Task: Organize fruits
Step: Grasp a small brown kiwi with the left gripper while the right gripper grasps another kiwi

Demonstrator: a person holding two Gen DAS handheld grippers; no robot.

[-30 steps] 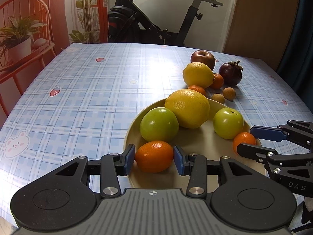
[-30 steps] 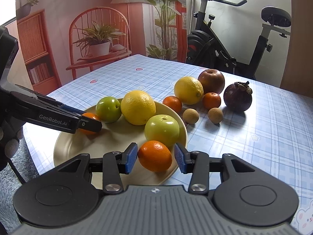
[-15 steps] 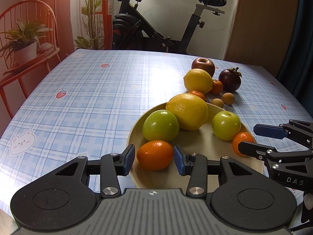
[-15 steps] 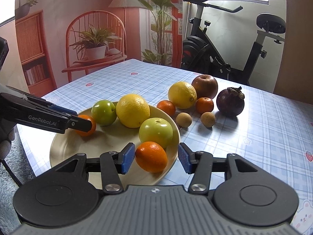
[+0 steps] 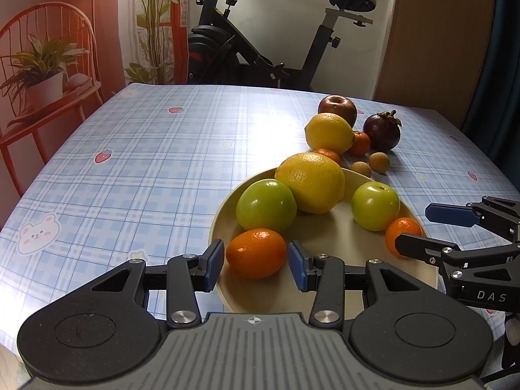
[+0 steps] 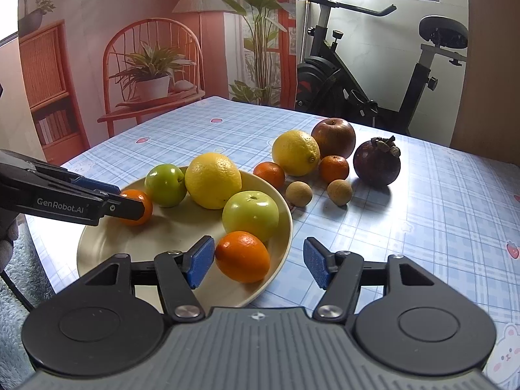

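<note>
Since a second ago the right hand-held gripper (image 6: 258, 261) has been opening off its orange (image 6: 242, 256), which lies at the plate's (image 6: 97, 243) near rim; the left hand-held gripper (image 5: 256, 264) brackets another orange (image 5: 256, 252), pads seemingly touching (unclear). Withdraw straight back, missing the green apple (image 6: 250, 215) behind it.

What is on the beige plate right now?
The plate holds five fruits: a large yellow citrus, two green apples and two small oranges. The left gripper's finger partly covers the far orange in the right wrist view.
</note>
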